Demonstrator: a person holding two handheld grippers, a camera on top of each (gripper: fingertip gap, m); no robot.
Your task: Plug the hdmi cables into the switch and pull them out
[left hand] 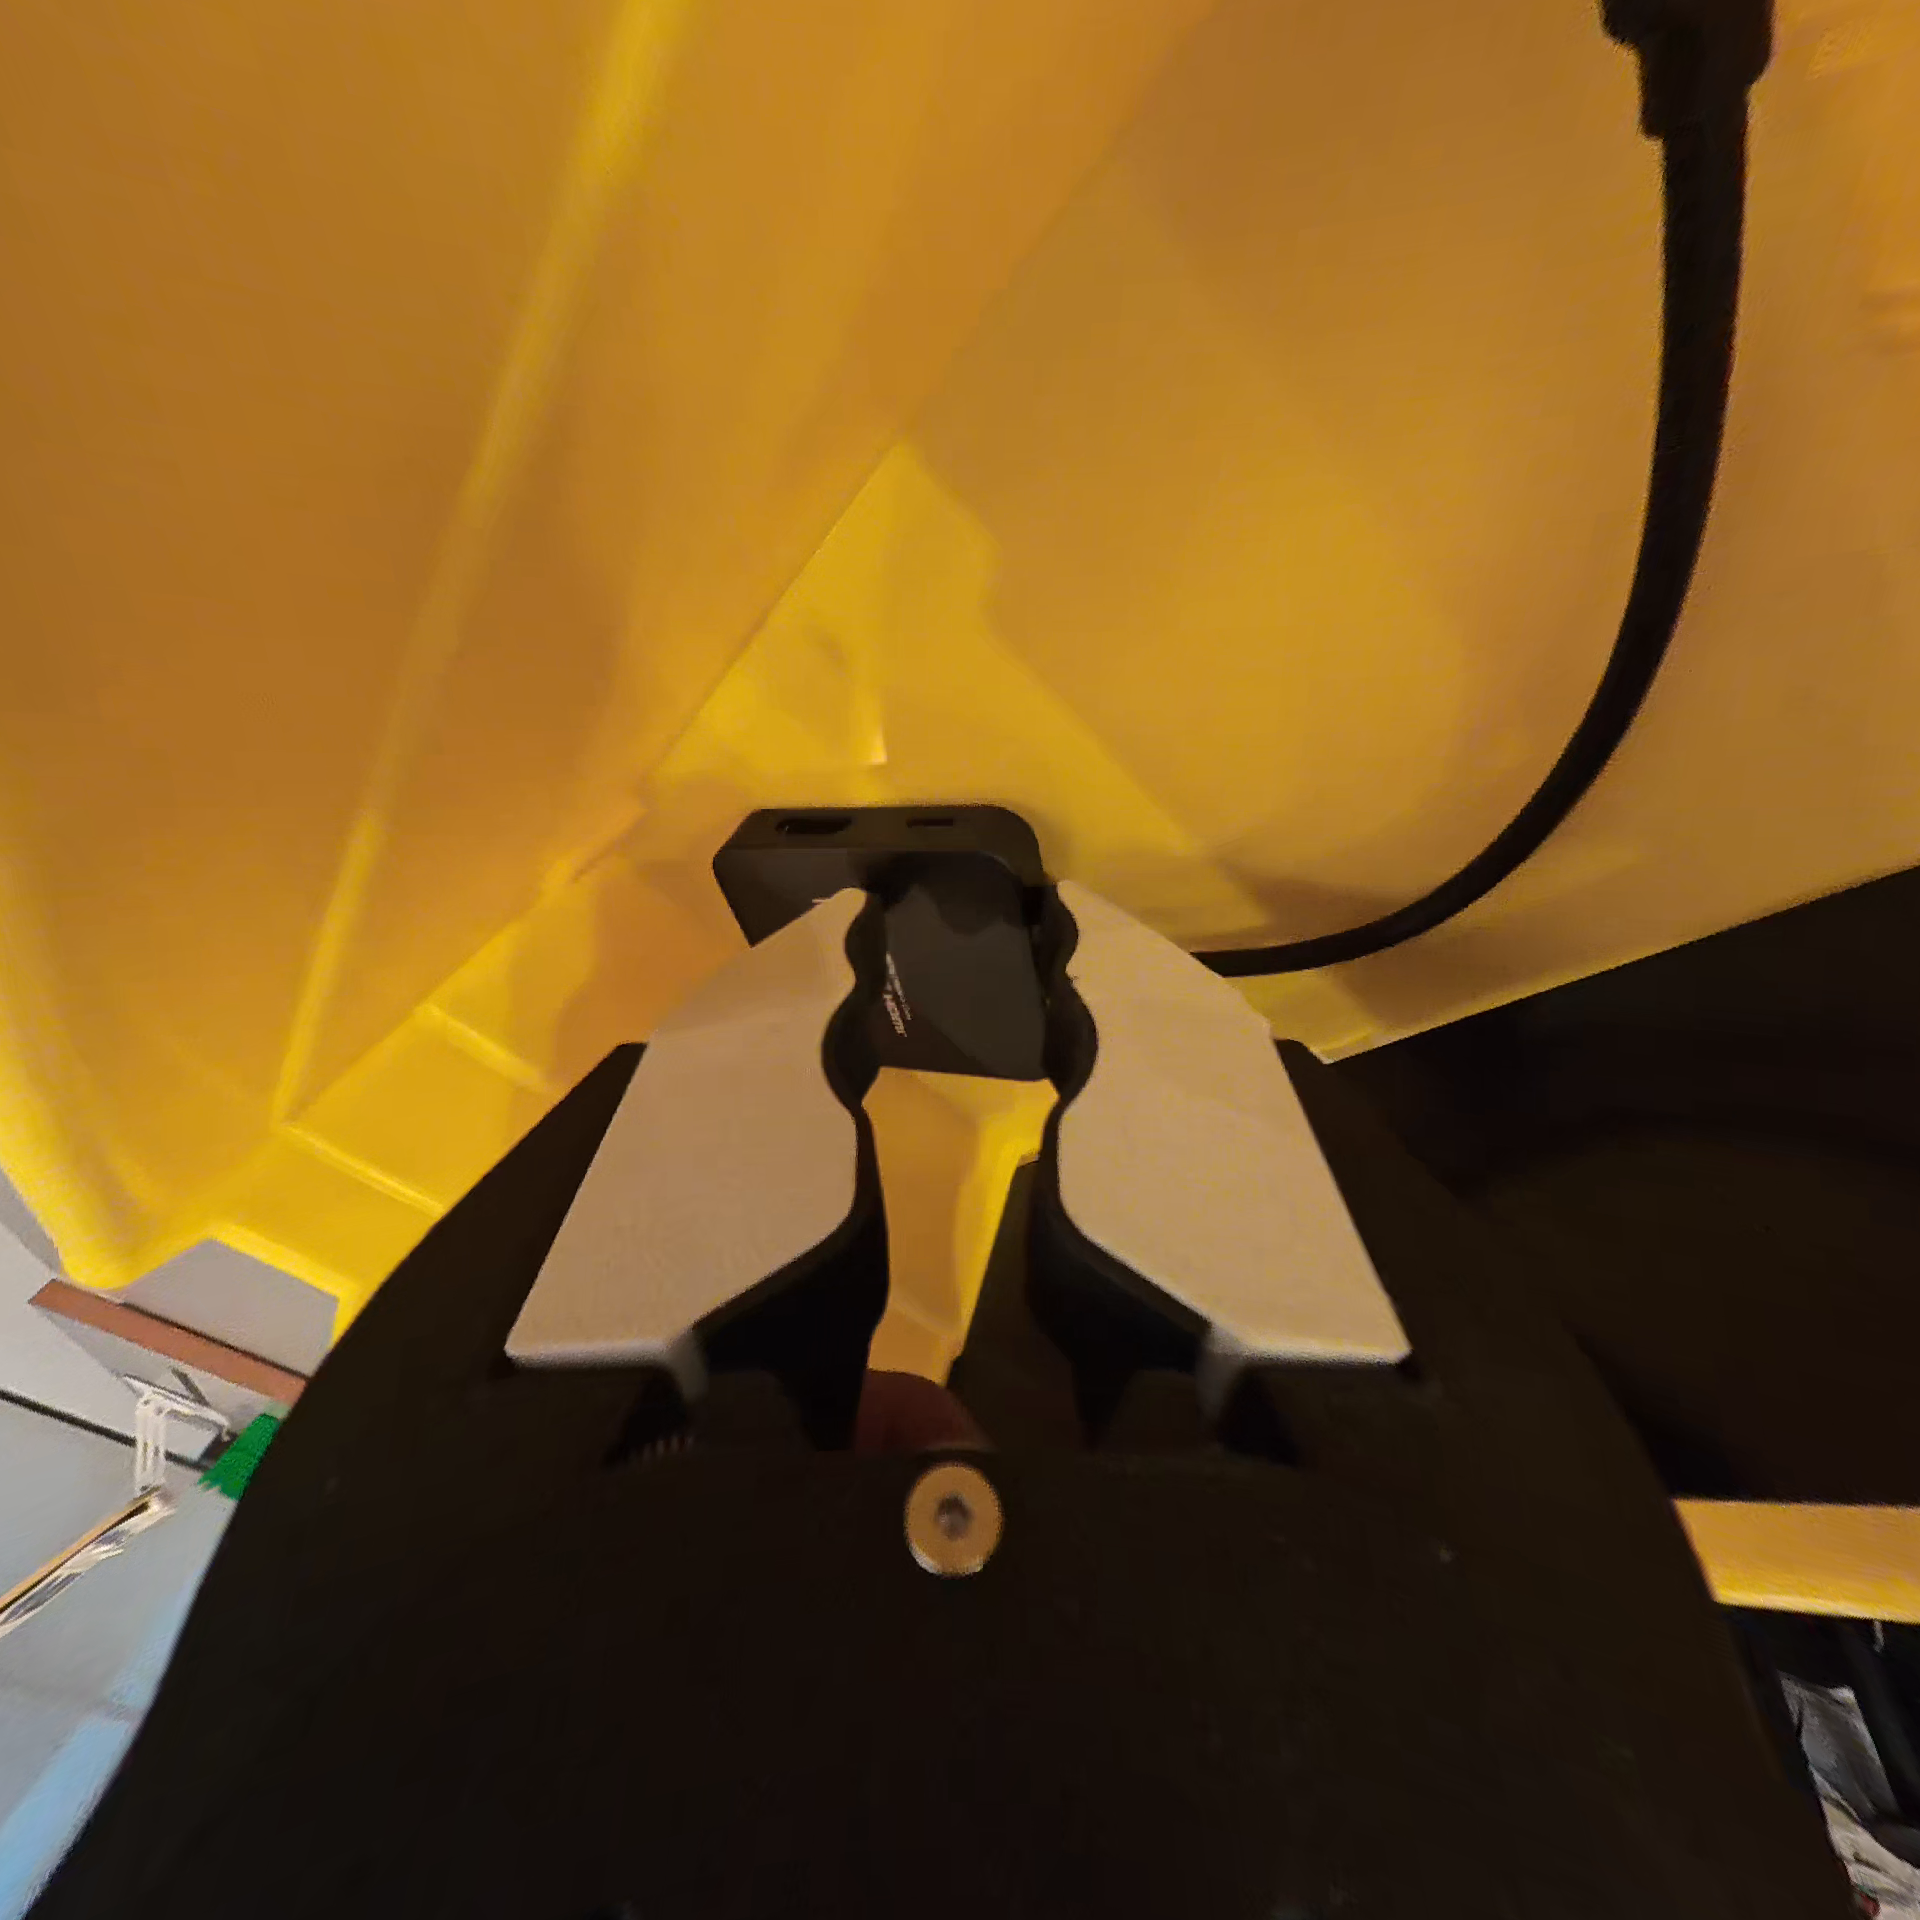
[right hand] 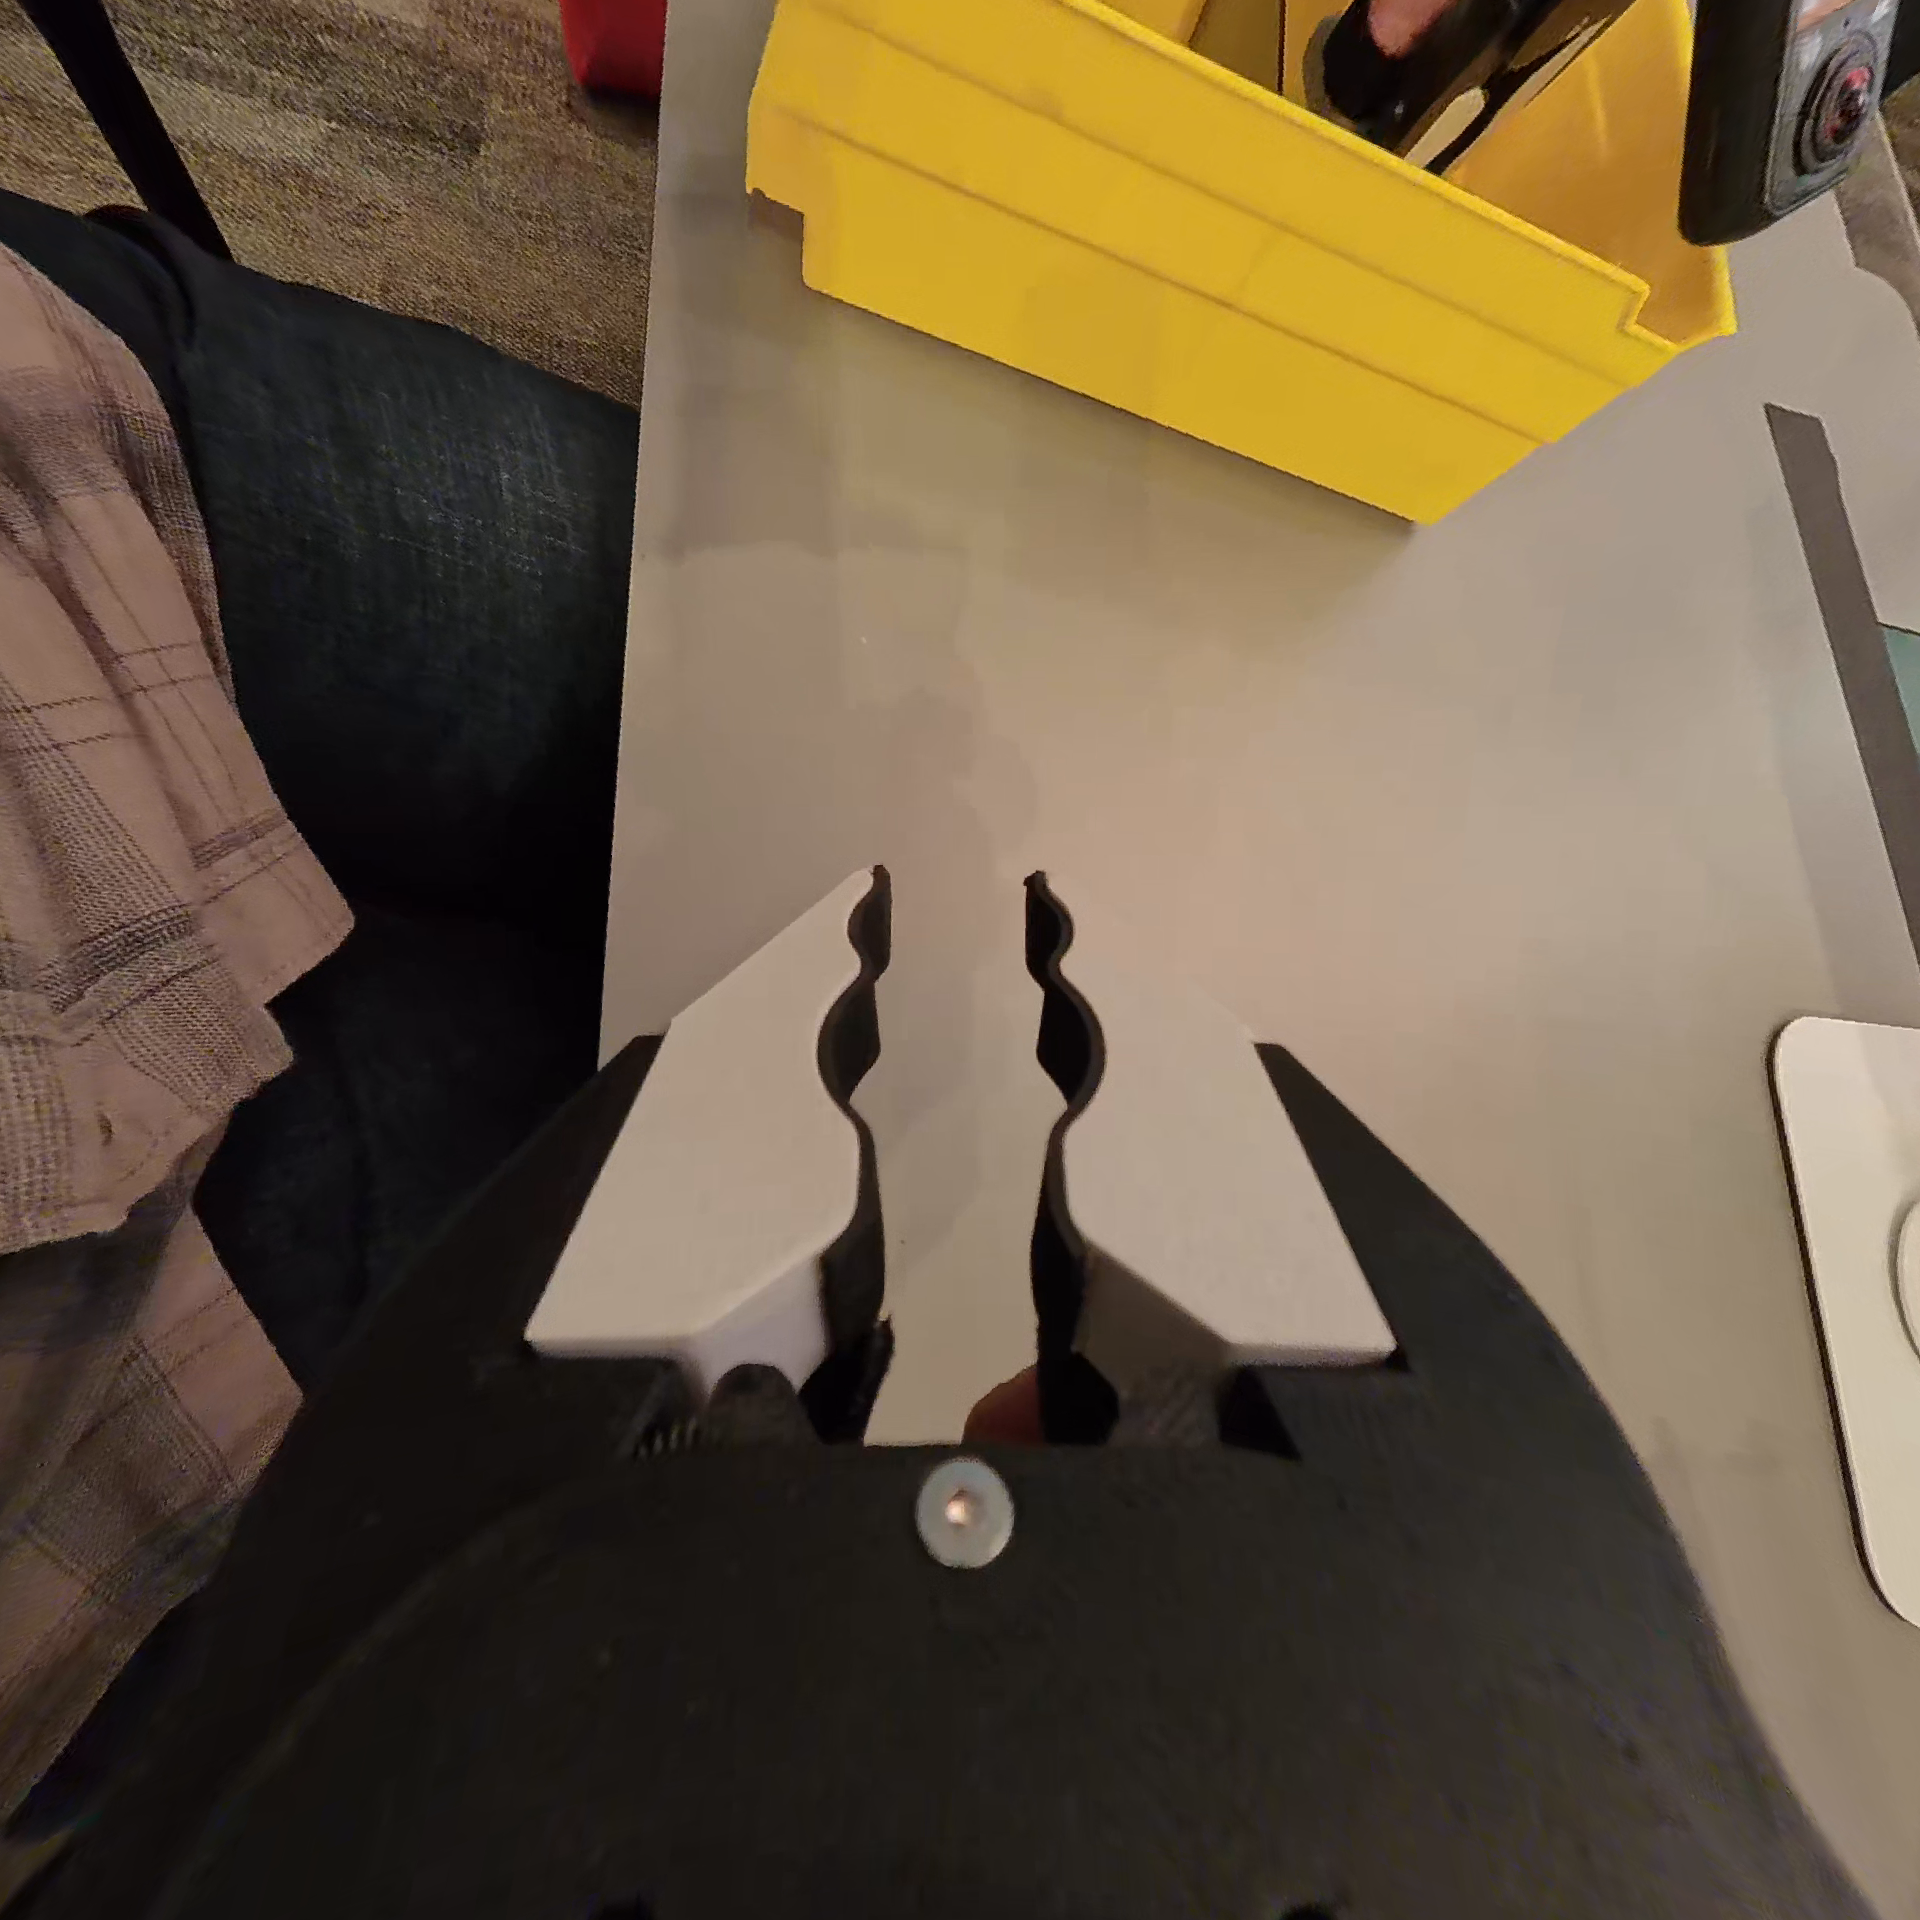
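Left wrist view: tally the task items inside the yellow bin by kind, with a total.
HDMI switch: 1, black, gripped between the left gripper's jaws
Black cable: 1, curving along the bin's interior; no plug in the two ports visible on the switch
Total: 2

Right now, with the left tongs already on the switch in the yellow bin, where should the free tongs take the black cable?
Grip the cable on its thick plug body, not the cord. It's stiff with flat sides; the cord would bend. Come from above through the bin's open top with the right tongs; the walls block the sides.
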